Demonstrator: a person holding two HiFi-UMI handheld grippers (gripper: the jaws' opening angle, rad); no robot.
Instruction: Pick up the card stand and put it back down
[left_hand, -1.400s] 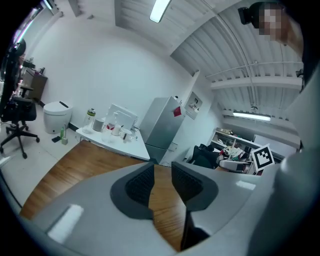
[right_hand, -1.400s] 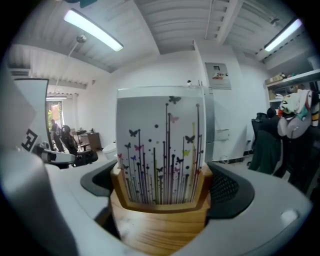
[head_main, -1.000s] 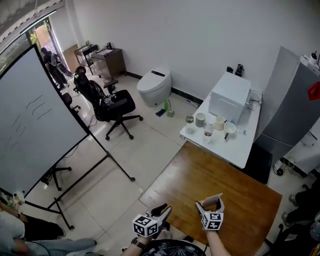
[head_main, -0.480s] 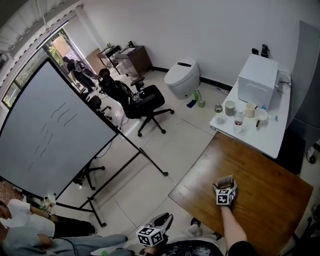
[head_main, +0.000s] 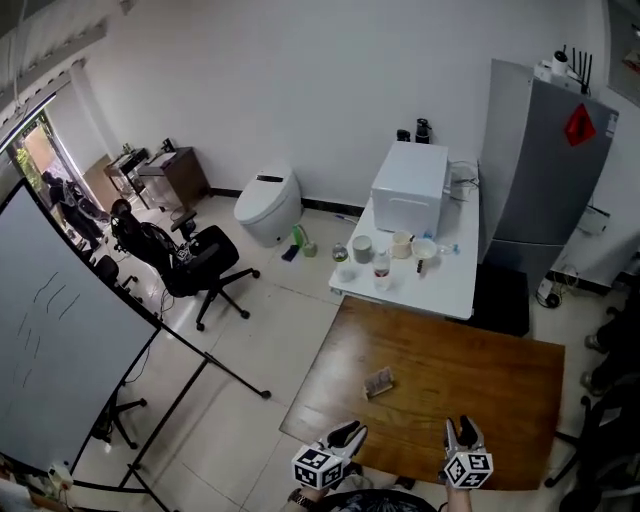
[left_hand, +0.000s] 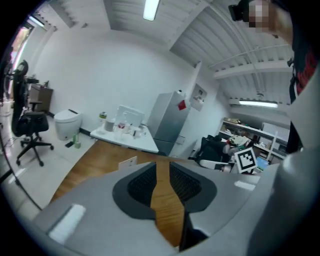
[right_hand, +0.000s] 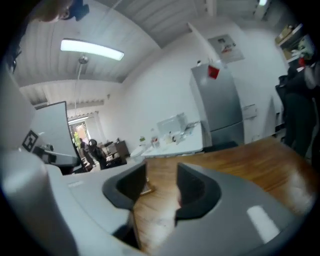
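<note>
Our right gripper (right_hand: 161, 171) is closing its jaws with nothing between them, only the bare wood of the brown table (head_main: 450, 352) showing through the gap. We hold it at the table's near edge, well apart from the card stand (head_main: 379, 382), which sits on the tabletop ahead and to the left, half hidden behind one jaw in the right gripper view. Our left gripper (left_hand: 162, 174) hangs by the same edge, jaws a narrow slit apart and empty
</note>
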